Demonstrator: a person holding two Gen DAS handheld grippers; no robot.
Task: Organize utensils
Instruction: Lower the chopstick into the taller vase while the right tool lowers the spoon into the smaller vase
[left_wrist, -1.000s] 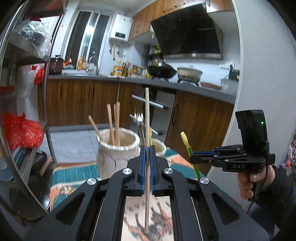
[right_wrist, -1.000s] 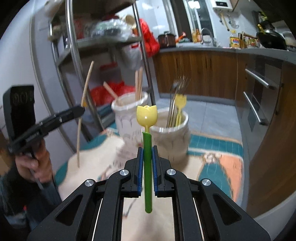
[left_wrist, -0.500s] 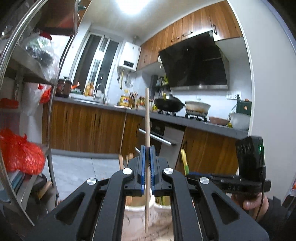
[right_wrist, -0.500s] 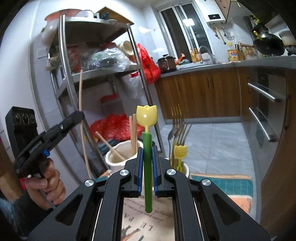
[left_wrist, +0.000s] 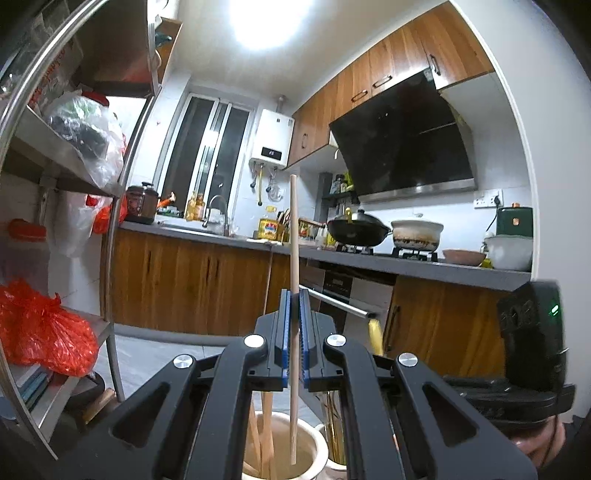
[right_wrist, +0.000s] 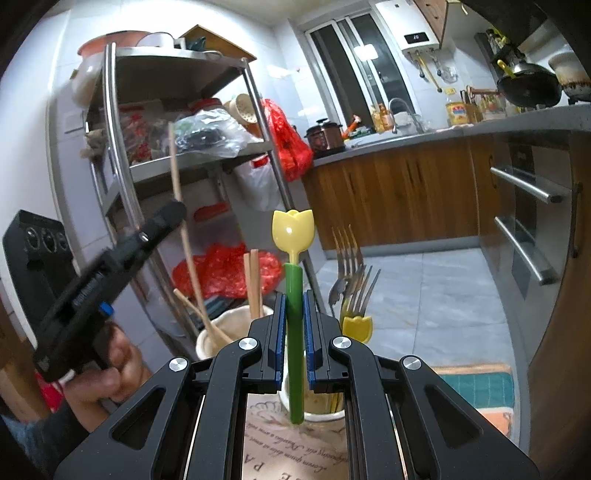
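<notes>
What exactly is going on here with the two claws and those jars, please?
A person is sorting utensils. The left claw holds a wooden chopstick upright above the jar of chopsticks. The right claw grips a green tulip-topped utensil over the jar holding forks. Neither is released yet.

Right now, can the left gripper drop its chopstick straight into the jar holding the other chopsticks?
Probably yes. The left gripper holds the wooden chopstick upright, its lower tip already over the open mouth of the white ceramic jar; the chopsticks inside lean left.
</notes>
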